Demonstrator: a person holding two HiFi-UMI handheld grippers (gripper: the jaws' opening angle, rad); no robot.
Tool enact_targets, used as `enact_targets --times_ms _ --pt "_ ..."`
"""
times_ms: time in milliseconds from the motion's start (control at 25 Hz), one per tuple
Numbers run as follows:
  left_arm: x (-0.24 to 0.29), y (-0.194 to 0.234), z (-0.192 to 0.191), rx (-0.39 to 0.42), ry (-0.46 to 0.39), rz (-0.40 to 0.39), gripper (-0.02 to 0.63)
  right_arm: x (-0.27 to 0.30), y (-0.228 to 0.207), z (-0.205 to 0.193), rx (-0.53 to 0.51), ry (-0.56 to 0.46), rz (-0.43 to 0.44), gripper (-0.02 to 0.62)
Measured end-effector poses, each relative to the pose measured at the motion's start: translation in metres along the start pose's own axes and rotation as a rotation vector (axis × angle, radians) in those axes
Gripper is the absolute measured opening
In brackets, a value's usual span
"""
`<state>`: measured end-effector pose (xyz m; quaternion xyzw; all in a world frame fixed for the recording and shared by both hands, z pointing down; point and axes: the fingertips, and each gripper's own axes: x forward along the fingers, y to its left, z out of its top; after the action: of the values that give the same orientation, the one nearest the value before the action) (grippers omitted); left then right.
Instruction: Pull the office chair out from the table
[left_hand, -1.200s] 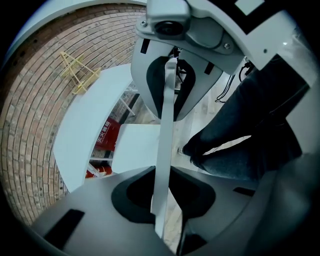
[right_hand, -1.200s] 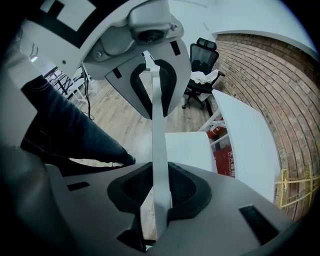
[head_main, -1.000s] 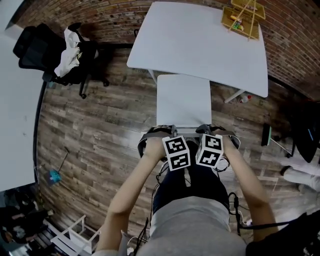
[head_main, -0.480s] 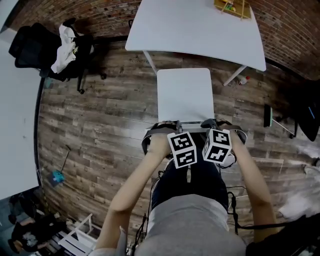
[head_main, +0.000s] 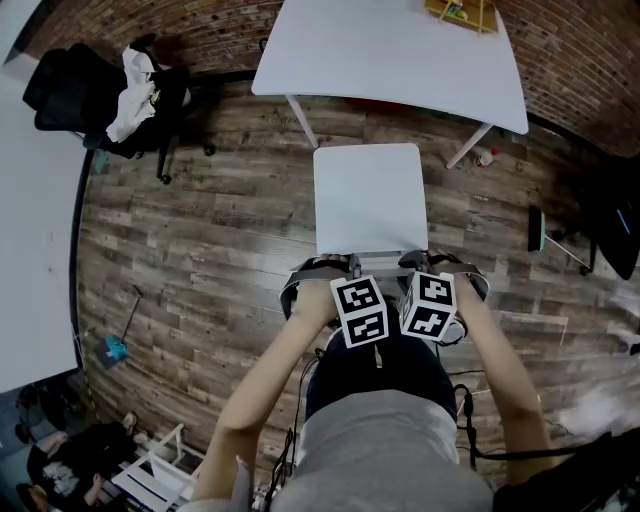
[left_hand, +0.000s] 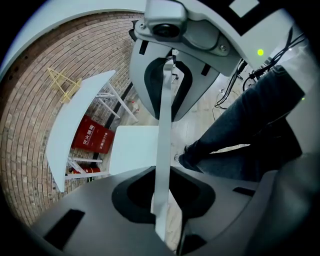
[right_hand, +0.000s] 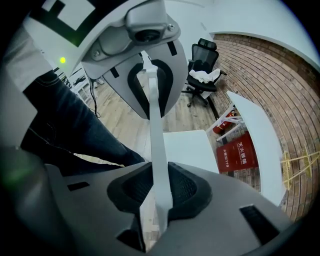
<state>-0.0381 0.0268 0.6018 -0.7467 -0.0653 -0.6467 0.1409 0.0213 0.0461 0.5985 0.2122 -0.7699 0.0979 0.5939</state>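
The chair is white with a square seat (head_main: 370, 200) that stands just clear of the white table (head_main: 390, 50), with floor between them. My left gripper (head_main: 322, 272) and right gripper (head_main: 442, 268) sit side by side on the top edge of the chair's back, pointing down. In the left gripper view the thin white back edge (left_hand: 164, 115) runs between the jaws of the left gripper (left_hand: 161, 147), which are shut on it. The right gripper (right_hand: 157, 150) is shut the same way on that edge (right_hand: 154, 105). The seat (right_hand: 187, 150) shows below.
A black office chair (head_main: 110, 95) draped with a white cloth stands at the back left, beside another white table (head_main: 35, 230). A wooden rack (head_main: 460, 12) sits on the far table, a red box (left_hand: 92, 140) under it. The person's legs stand right behind the chair.
The white chair has slid back from under the table toward the person; its seat was partly tucked under and now stands free. Both grippers came back with it, still gripping.
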Motion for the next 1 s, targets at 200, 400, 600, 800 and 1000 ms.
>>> enact_targets --times_ms 200,400,600,800,1000 --pt "-0.003 -0.024 0.0 -0.016 0.003 0.0 0.086 -0.003 0.023 -0.003 -0.016 -0.002 0.01 0.091" --pt "-0.005 -0.044 -0.003 -0.033 0.008 -0.004 0.086 -0.004 0.044 -0.004 -0.025 -0.006 0.018 0.091" --pt "-0.006 -0.046 -0.003 -0.05 -0.01 0.005 0.087 -0.011 0.044 0.004 -0.014 -0.028 0.007 0.092" --pt "-0.007 -0.045 -0.003 -0.079 -0.047 0.044 0.097 -0.01 0.043 0.005 -0.016 -0.015 -0.009 0.098" --pt "-0.012 -0.045 -0.003 -0.144 -0.136 0.11 0.11 -0.015 0.046 0.005 -0.01 -0.06 -0.052 0.115"
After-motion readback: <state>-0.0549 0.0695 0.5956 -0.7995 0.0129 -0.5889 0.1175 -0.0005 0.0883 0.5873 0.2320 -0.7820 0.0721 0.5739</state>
